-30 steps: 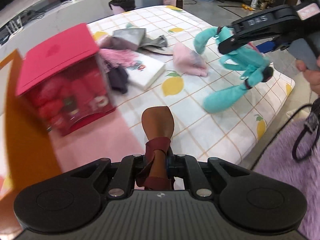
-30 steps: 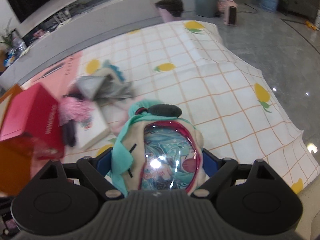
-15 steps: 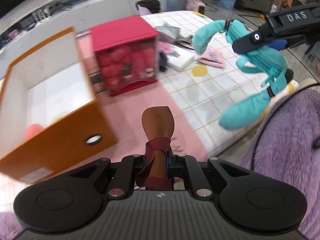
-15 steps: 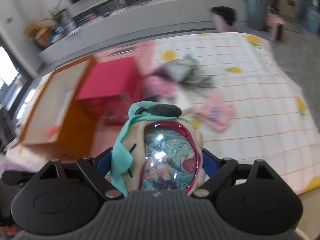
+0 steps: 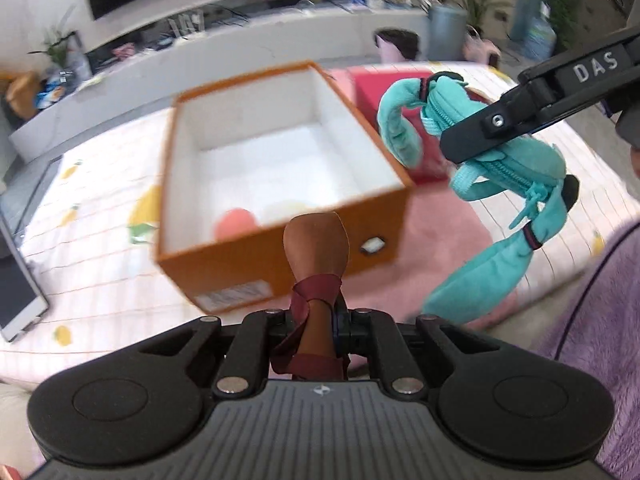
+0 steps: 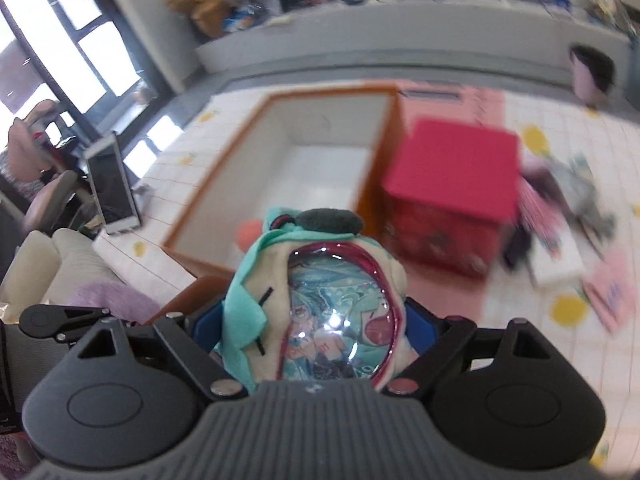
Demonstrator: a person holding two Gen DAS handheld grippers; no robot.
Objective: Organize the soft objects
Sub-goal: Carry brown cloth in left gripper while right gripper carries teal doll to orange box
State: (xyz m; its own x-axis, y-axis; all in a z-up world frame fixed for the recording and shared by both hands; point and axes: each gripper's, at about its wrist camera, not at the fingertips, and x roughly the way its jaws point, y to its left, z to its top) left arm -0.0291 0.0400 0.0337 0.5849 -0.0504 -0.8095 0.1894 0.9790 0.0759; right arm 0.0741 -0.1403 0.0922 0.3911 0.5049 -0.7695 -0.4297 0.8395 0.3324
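Note:
My left gripper [image 5: 320, 316] is shut on a brown soft piece tied with a dark red ribbon [image 5: 316, 248], which hangs in front of the near wall of an open orange box [image 5: 280, 256]. The box has a white inside, and a salmon ball [image 5: 236, 222] lies in its near corner. My right gripper [image 6: 320, 320] is shut on a teal plush pouch [image 6: 332, 312] with a clear picture window. In the left wrist view the pouch [image 5: 504, 160] dangles to the right of the box, with one right finger [image 5: 520, 120] across it. The right wrist view has the orange box [image 6: 384, 160] ahead.
A red box [image 6: 452, 176] stands just right of the orange one, on a pink mat [image 5: 440, 232]. Loose clothes [image 6: 560, 200] and a pink cloth [image 6: 612, 292] lie further right on the lemon-print sheet. A tablet [image 6: 112, 184] leans at the left. Purple fluffy fabric [image 5: 600, 320] is at the near right.
Both views have swung left and risen: the orange box has come to the middle and the red box and clothes have slid right. Both grippers still hold their objects.

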